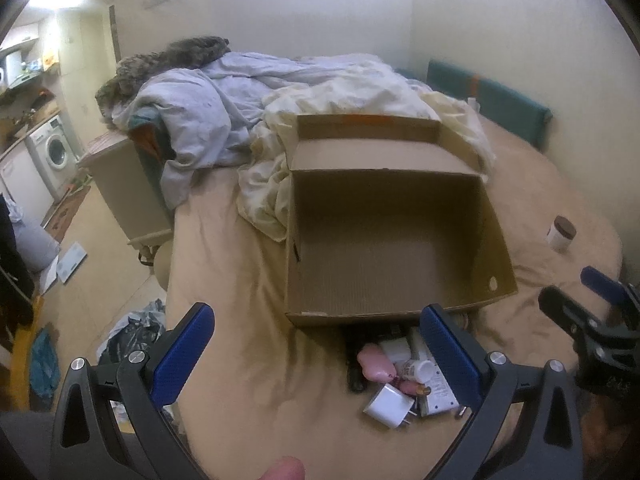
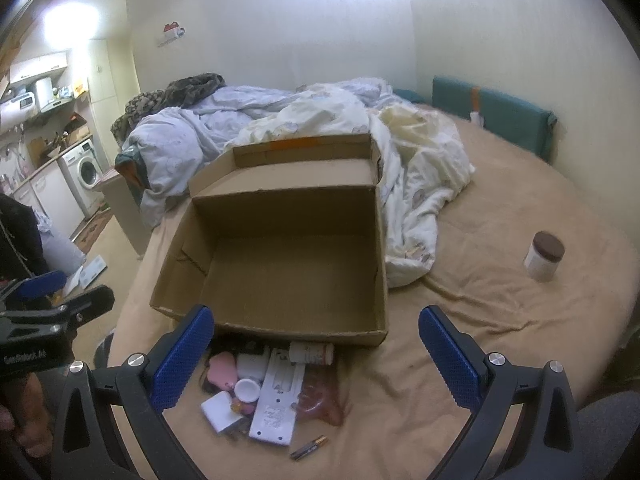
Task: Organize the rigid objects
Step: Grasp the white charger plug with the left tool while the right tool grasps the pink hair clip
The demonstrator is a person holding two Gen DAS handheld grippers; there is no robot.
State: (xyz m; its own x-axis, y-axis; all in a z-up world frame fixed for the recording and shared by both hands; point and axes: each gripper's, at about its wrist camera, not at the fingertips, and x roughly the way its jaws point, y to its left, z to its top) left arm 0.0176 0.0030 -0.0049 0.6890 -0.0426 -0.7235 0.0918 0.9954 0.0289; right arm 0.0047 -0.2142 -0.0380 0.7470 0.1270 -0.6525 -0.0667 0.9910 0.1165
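Presently both tongs stand wide open with nothing between the pads. Left gripper (image 1: 316, 350): blue, cross-hatched rubber pads on black plastic arms with silver screw heads; it hangs over the tan sheet just short of the pile of small items. Right gripper (image 2: 316, 350): same build, equally spread, empty, held above the same pile from the other side. Each gripper shows at the edge of the other's view.

Pile sits on the bed just beside the near wall of the cardboard box (image 2: 280, 272), some items partly under its edge. Contents:
- white remote-like slab (image 2: 276, 404), flat rigid plastic, long axis running from the box wall toward the camera, slightly tilted.
- white charger cube (image 1: 388, 406), smooth, prongs pointing toward the camera.
- pink rounded bottle (image 1: 374, 366), glossy, lying down.
- pill bottle (image 2: 311, 353), cylinder on its side, long axis parallel to the box's near wall.
- small round white lid or pot (image 2: 246, 390).
- battery (image 2: 308, 448), thin cylinder, lying apart from the pile, axis diagonal.

Box: corrugated brown card, rectangular, open top, interior bare, back flap up.

Well apart to the right, a white jar (image 2: 543, 258) with a brown lid stands upright on the sheet. Crumpled duvet (image 2: 400, 160) lies behind the box.
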